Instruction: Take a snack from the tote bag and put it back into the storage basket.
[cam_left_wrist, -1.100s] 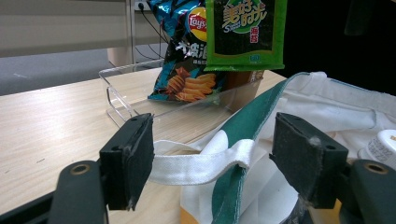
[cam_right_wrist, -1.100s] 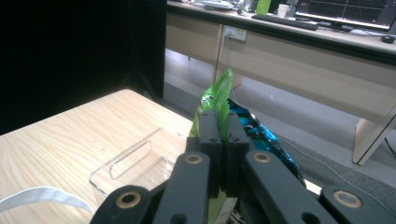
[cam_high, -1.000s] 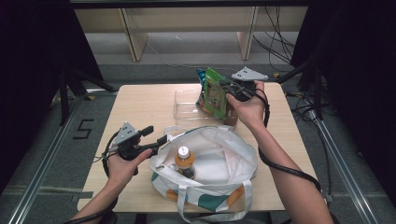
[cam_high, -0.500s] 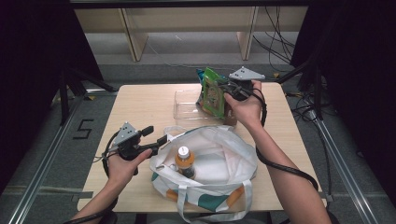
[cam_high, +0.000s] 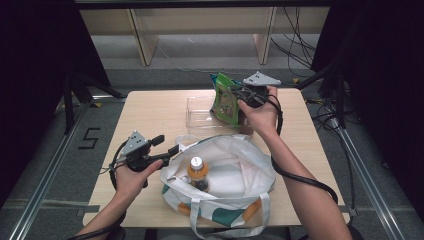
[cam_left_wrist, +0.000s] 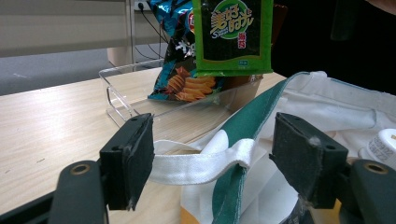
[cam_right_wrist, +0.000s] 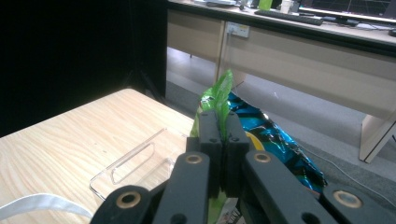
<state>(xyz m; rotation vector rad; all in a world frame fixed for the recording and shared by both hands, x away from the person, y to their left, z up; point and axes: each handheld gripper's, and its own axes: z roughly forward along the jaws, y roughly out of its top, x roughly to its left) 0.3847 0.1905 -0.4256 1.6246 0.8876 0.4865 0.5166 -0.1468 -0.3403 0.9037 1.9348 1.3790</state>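
Note:
My right gripper (cam_high: 236, 95) is shut on the top edge of a green snack bag (cam_high: 225, 104) and holds it upright over the clear plastic tray (cam_high: 197, 116) at the table's far side. In the right gripper view the jaws (cam_right_wrist: 223, 135) pinch the green snack bag (cam_right_wrist: 217, 95). A blue chip bag (cam_left_wrist: 184, 70) leans inside the tray (cam_left_wrist: 116, 91) behind the hanging green bag (cam_left_wrist: 232, 32). My left gripper (cam_high: 167, 145) is open at the left rim of a white tote bag (cam_high: 235, 172), and the tote's white strap (cam_left_wrist: 201, 164) runs between its wide-apart jaws.
An orange-capped bottle (cam_high: 197, 169) stands inside the tote bag, whose handles hang over the table's near edge. The wooden table (cam_high: 150, 110) has bare room at its far left. Dark stands and cables flank the table on both sides.
The right gripper has shifted only slightly with the green bag still in it. The left hand and the tote bag have stayed put.

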